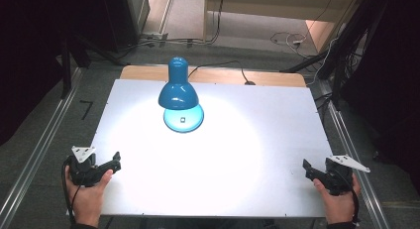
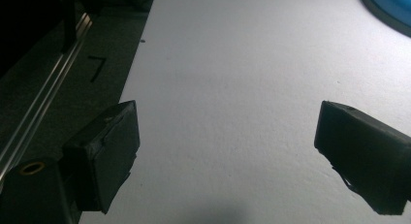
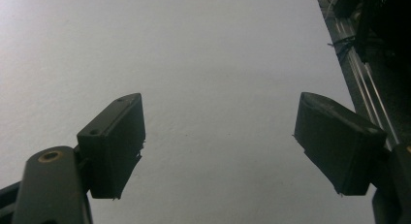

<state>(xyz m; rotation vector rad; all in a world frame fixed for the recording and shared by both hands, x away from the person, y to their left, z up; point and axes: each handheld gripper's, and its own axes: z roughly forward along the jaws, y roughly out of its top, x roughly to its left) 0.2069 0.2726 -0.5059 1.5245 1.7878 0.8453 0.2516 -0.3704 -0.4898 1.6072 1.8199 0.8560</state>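
A blue desk lamp (image 1: 178, 92) stands lit at the back middle of the white table (image 1: 247, 154), its shade over its round blue base (image 1: 183, 121). A corner of that base (image 2: 390, 6) shows at the top right of the left gripper view. My left gripper (image 1: 115, 162) rests at the table's front left corner, held by a hand, jaws wide apart with only bare table between them (image 2: 225, 136). My right gripper (image 1: 307, 168) sits at the front right corner, open too, nothing between its pads (image 3: 218, 136).
The lamp's black cable (image 1: 233, 65) runs off the table's back edge. Metal rails (image 1: 44, 140) flank the table on both sides, one also in the right gripper view (image 3: 363, 78). A black mark (image 2: 97, 68) lies on the grey floor left of the table. Cables (image 1: 292, 40) lie on the floor behind.
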